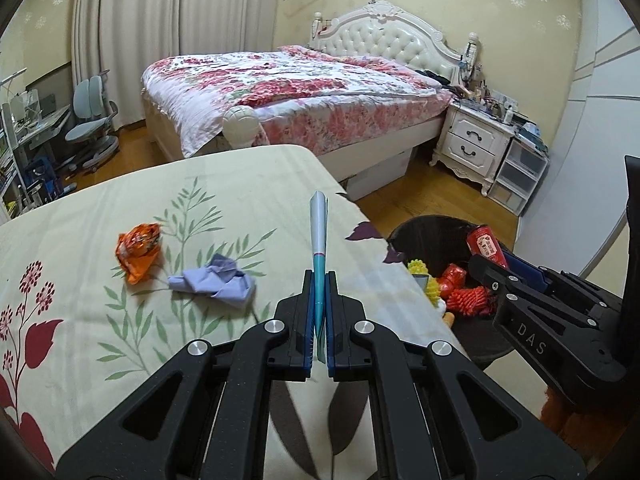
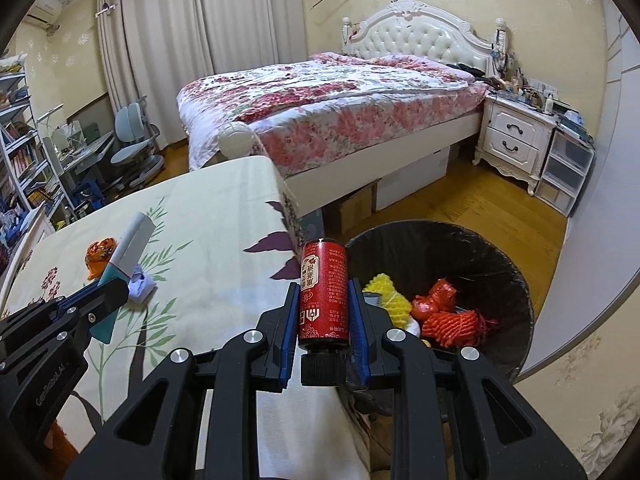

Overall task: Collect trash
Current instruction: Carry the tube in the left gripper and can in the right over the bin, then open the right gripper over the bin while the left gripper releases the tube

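My left gripper (image 1: 319,280) is shut on a flat teal and silver wrapper (image 1: 319,236) that sticks up over the floral tablecloth (image 1: 100,320). My right gripper (image 2: 324,292) is shut on a red bottle (image 2: 323,292) with a black cap, held at the table's right edge beside the black trash bin (image 2: 512,276). The bin holds red netting (image 2: 456,324) and yellow foam netting (image 2: 386,292). An orange crumpled wrapper (image 1: 138,250) and a crumpled lilac paper (image 1: 218,284) lie on the table, left of the left gripper. The right gripper (image 1: 496,270) with the red bottle (image 1: 484,246) also shows over the bin (image 1: 424,232).
A bed (image 1: 296,92) with a floral quilt stands behind the table. A white nightstand (image 1: 468,140) and plastic drawers (image 1: 516,176) are at the back right. A desk chair (image 1: 90,120) and shelves stand at the left. Wooden floor (image 2: 480,196) lies between bed and bin.
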`<state>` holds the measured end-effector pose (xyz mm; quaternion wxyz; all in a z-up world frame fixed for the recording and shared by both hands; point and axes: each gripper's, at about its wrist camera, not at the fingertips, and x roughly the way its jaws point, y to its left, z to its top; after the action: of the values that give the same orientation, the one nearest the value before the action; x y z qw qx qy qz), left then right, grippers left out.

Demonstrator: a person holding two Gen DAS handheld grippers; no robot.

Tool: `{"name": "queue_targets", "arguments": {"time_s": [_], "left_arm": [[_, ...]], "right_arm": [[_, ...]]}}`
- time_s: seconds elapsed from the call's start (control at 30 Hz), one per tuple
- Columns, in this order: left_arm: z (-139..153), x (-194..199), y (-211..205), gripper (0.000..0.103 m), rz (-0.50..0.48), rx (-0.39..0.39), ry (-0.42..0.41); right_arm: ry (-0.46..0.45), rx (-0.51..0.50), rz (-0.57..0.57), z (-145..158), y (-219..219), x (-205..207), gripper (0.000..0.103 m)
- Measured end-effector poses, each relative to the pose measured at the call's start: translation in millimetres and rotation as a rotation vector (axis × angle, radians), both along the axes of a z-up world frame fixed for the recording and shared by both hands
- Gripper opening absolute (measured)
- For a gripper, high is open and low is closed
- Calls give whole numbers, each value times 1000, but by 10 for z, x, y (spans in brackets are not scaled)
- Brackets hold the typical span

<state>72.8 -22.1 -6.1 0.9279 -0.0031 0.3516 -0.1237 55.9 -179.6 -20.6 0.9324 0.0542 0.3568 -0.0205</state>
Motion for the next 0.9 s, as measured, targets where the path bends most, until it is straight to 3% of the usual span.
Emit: {"name": "queue_targets", "arguments": {"time_s": [0.43, 0.9], "left_arm": [[-102, 316, -822, 5, -111, 54, -7], [-282, 578, -1248, 5, -141, 104, 17]], "right_arm": [[19, 6, -115, -139, -573, 152, 25], [42, 16, -184, -283, -905, 304, 25]]}}
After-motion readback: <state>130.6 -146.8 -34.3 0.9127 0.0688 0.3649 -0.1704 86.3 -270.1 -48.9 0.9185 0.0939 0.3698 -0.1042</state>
